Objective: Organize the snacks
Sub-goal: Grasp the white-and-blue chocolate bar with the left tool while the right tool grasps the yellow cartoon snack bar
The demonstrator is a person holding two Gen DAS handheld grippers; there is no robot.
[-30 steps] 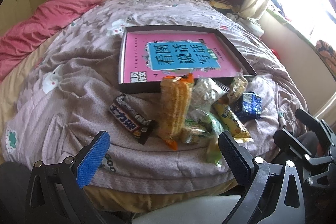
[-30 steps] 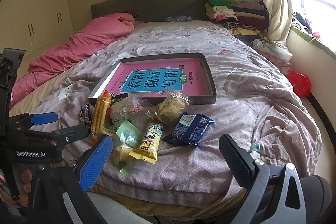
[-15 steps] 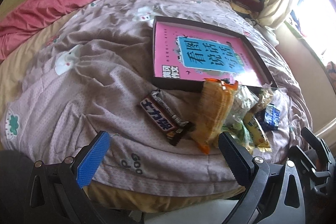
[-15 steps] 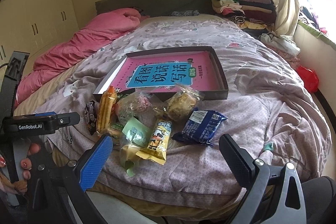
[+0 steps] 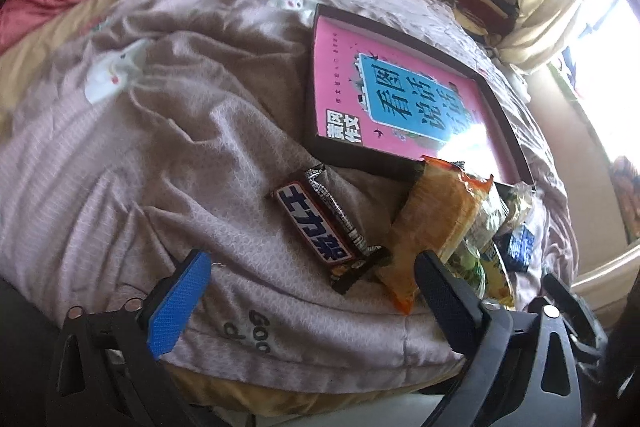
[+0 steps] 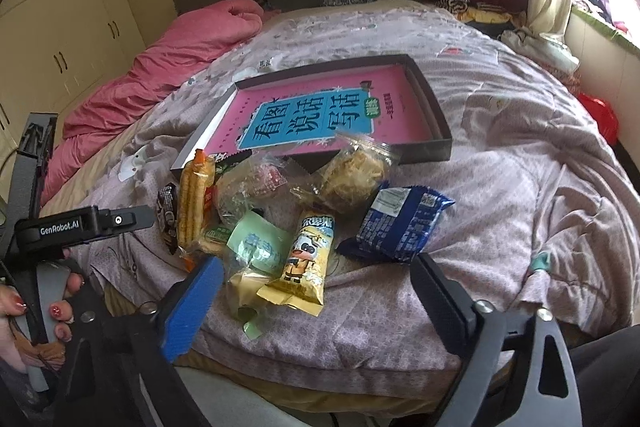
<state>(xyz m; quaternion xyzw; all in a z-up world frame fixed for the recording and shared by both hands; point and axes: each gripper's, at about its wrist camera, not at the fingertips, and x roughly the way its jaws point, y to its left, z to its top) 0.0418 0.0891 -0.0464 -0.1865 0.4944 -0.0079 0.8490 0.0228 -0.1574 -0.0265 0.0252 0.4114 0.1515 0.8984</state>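
Left gripper (image 5: 308,291): wide, jaws closing; nothing between them, pads above the quilt edge, aimed at the chocolate bar.
Right gripper (image 6: 316,297): wide, jaws closing; the yellow cow packet lies in the gap, pads not yet pressing it.
Yellow cow packet (image 6: 306,261): nearest snack, at the front of the bed, overlapping a pale green packet (image 6: 256,247).
Chocolate bar (image 5: 320,223): dark wrapper, lying diagonally on a fold, touching the orange biscuit pack (image 5: 436,223).
Blue packet (image 6: 400,223): just right of the cow packet, flat on the quilt (image 6: 520,187).
Clear bags (image 6: 352,175): two crinkly bags leaning against the tray's near wall.
Tray (image 6: 436,135): dark, shallow, beyond the pile, a pink book (image 6: 316,123) covering its floor; no snack inside yet.
Risk, grip: pads could likely pinch the green packet or quilt along with the target, since wrappers overlap.
Risk, slide: glossy wrappers on soft bedding may skid or tip toward the bed edge.
Risk, crowding: both tools work close together and could bump.
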